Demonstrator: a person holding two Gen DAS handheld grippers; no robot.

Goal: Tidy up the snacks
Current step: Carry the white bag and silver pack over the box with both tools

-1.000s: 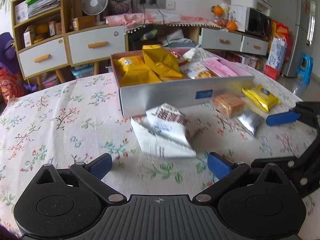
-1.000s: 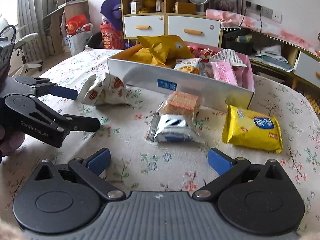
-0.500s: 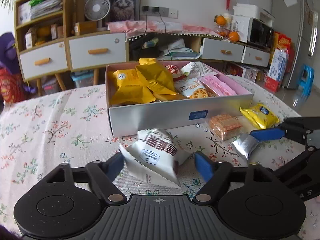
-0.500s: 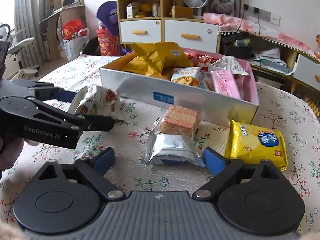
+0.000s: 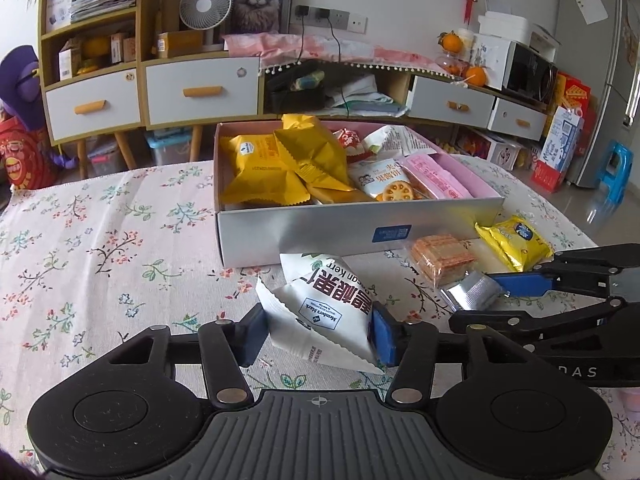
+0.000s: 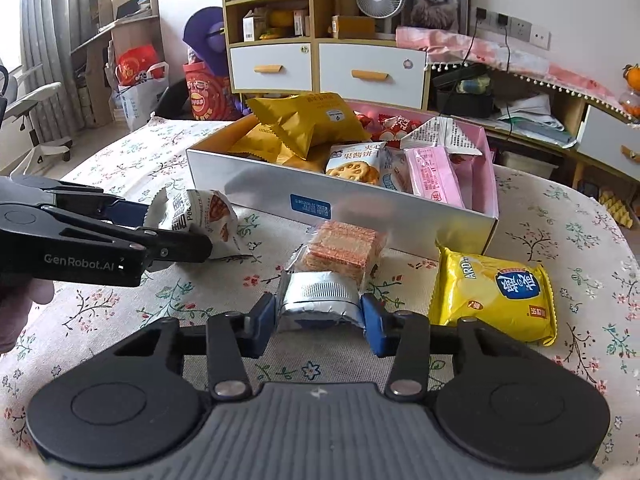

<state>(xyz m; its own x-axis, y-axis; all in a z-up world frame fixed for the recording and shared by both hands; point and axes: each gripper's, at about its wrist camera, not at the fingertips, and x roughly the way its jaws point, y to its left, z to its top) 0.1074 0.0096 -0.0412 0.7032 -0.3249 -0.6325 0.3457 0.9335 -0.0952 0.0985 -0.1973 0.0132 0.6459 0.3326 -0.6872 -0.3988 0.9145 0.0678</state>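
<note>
A silver box (image 5: 304, 232) with a pink inside holds yellow bags, a biscuit pack and a pink pack. It also shows in the right wrist view (image 6: 256, 188). My left gripper (image 5: 316, 334) is shut on a white pecan snack bag (image 5: 332, 304) lying on the flowered tablecloth in front of the box. My right gripper (image 6: 318, 318) is shut on the silver end of a clear wafer packet (image 6: 336, 256). A yellow snack bag (image 6: 496, 296) lies on the cloth to its right.
The right gripper shows in the left wrist view (image 5: 560, 292) close to the right. The left gripper shows in the right wrist view (image 6: 100, 236) at the left. Cabinets (image 5: 160, 88) and a fan (image 5: 205, 6) stand behind the table.
Both grippers moved forward over their snacks and closed: the left on the white bag, the right on the wafer packet's silver end.
</note>
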